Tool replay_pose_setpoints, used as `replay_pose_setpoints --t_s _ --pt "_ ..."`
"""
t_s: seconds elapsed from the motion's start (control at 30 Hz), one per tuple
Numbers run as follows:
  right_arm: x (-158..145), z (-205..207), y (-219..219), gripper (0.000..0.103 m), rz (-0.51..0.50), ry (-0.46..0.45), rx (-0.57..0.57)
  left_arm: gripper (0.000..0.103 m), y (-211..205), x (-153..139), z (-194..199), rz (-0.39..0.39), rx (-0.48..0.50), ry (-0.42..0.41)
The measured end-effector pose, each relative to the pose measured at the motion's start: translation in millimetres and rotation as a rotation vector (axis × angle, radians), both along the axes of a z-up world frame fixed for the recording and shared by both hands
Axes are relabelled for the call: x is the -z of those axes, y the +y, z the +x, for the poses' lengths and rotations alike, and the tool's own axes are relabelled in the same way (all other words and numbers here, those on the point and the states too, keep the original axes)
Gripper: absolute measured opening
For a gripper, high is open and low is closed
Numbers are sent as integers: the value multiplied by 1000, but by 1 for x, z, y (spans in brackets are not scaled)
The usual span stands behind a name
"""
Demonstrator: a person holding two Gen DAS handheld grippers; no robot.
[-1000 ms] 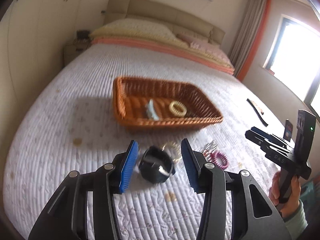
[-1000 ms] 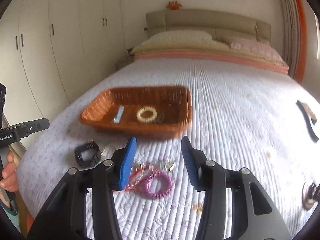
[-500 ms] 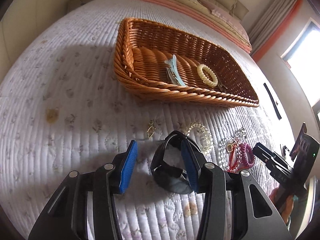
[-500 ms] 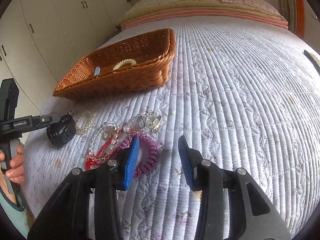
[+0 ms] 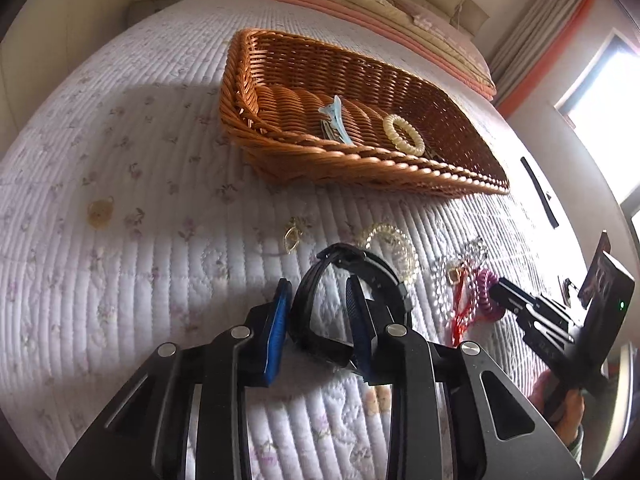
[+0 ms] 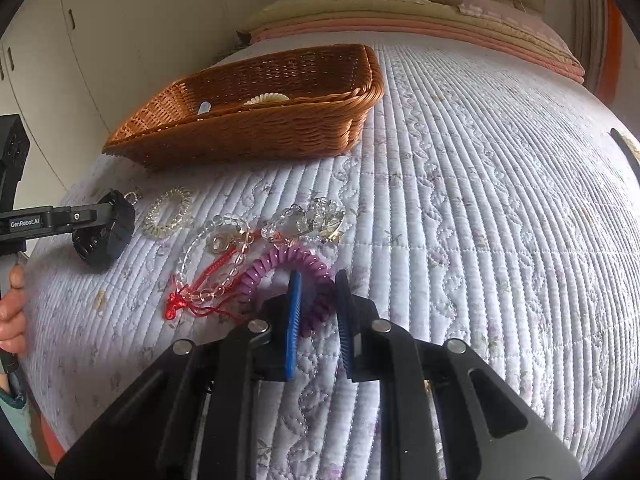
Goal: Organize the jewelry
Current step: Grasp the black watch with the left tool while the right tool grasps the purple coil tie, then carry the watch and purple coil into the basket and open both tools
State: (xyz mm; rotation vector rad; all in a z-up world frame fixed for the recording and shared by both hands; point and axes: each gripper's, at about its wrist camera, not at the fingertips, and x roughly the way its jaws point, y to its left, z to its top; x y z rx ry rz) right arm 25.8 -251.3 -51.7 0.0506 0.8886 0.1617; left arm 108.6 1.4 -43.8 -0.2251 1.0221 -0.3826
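A black watch (image 5: 352, 280) lies on the white quilt. My left gripper (image 5: 318, 292) straddles one side of its strap with narrowed jaws; a gap shows at the left pad, so the grip is unclear. The watch also shows in the right wrist view (image 6: 106, 232). My right gripper (image 6: 318, 286) has narrowed jaws around the near side of a purple spiral hair tie (image 6: 292, 268), not visibly clamped. A brown wicker basket (image 5: 400, 172) beyond holds a light-blue hair clip (image 5: 334, 120) and a cream spiral tie (image 5: 404, 135).
On the quilt lie a clear spiral tie (image 6: 168, 214), a clear bead bracelet with red cord (image 6: 208, 264), a crystal bracelet (image 6: 308, 222) and a small gold charm (image 5: 292, 236). A black strip (image 5: 540, 192) lies at the right. Pillows and headboard are behind.
Both grippers dropped to the quilt and narrowed: the left closed in around the watch strap, the right moved forward over the purple hair tie.
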Motion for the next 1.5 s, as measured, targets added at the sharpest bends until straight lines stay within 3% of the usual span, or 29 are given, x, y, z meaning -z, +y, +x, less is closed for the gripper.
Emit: replay_pose_setpoints --t_s 0.1,0.2,0.43,0.83,1.23,1.5 --pt "0 0 0 15 -1 -5 1 14 7 0 -13 1 -17 -30" --pt "0 0 1 11 -9 -9 5 9 18 3 -22 -27 -45 -55" --pt "-6 -11 1 9 3 -48 25 5 27 10 -41 -84 -83 -118" --pt "-25 -23 -8 9 90 -121 40 4 12 -28 -67 -78 -52 -282" --pt "-101 -22 0 9 106 -298 22 4 -1 -85 -51 -98 -35 -400" --pt "-155 36 20 9 68 -394 7 4 -13 -125 0 -71 -55 -467"
